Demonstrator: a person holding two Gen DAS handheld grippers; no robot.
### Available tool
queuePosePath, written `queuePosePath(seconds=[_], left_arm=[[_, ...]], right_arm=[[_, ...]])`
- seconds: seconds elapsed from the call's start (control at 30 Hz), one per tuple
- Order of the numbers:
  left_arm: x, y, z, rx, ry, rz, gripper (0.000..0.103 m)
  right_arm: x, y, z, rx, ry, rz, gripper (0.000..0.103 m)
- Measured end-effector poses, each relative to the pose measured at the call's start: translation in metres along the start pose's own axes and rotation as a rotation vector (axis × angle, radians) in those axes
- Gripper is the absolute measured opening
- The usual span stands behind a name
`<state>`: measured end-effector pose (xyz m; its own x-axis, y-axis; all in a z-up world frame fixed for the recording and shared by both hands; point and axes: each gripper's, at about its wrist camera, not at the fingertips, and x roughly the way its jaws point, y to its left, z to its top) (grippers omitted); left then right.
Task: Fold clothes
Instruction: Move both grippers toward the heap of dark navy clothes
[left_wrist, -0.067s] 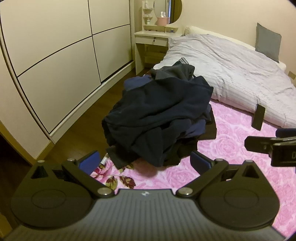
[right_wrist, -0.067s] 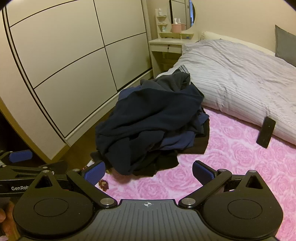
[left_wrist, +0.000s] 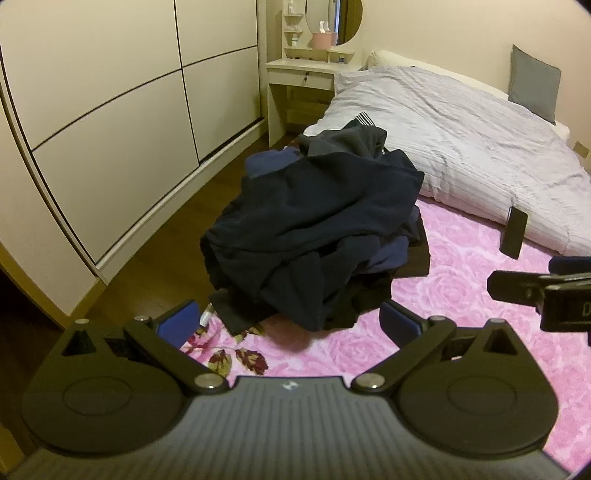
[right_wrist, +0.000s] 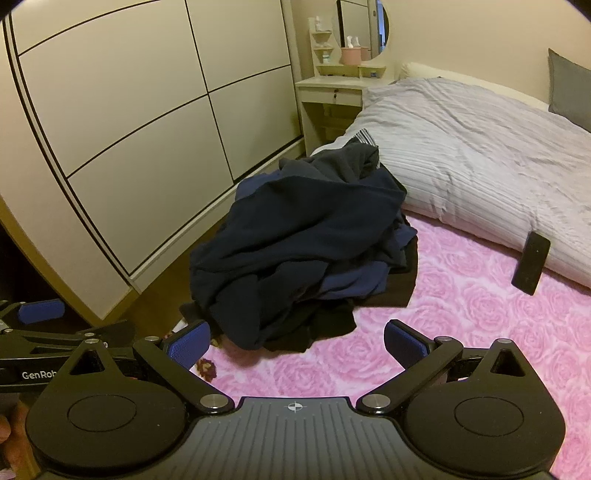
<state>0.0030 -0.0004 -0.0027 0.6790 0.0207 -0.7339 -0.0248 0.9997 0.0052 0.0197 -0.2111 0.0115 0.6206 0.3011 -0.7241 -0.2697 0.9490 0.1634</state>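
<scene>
Left wrist view: cream wardrobe (left_wrist: 110, 122) filling the left wall, grey quilt (left_wrist: 461, 140) spread across the bed at right, pink rose-patterned blanket (left_wrist: 461, 266) covering the near part of the mattress. Heap of dark navy and black clothes (left_wrist: 314, 236) piled unfolded at the blanket's left edge, its far side against the quilt, its near hem draped close to the wooden floor (left_wrist: 159, 236). White dressing table (left_wrist: 303, 77) with round mirror standing behind the heap, against the far wall. Grey cushion (left_wrist: 533, 88) propped at the far right. Black phone (left_wrist: 513, 232) leaning on the quilt's lower edge, well apart from the heap. Left gripper (left_wrist: 288, 321) hovering just short of the clothes, blue-padded fingers (left_wrist: 177, 321) spread wide, nothing between them.

Right wrist view: right gripper (right_wrist: 295, 343) likewise spread wide and empty, poised near the heap's front, not touching the fabric. Tip of the left gripper visible at far left, over the floor.
</scene>
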Motion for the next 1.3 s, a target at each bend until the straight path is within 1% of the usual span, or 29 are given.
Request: queuePosePath(seconds=[0.3, 0.63, 1.07, 1.3], left_arm=[[0.014, -0.002, 0.001, -0.005, 0.053, -0.023, 0.102], [0.019, -0.007, -0.001, 0.010, 0.061, -0.035, 0.102], [0.013, -0.016, -0.006, 0.023, 0.067, -0.003, 0.102], [0.006, -0.015, -0.016, 0.024, 0.087, 0.018, 0.102]], right_arm=[[0.010, -0.009, -0.007, -0.002, 0.007, -0.003, 0.103], [0.015, -0.018, -0.013, 0.000, 0.014, -0.001, 0.103], [0.011, -0.023, -0.013, 0.009, 0.024, 0.012, 0.103], [0.011, -0.028, -0.012, 0.001, 0.030, 0.029, 0.103]])
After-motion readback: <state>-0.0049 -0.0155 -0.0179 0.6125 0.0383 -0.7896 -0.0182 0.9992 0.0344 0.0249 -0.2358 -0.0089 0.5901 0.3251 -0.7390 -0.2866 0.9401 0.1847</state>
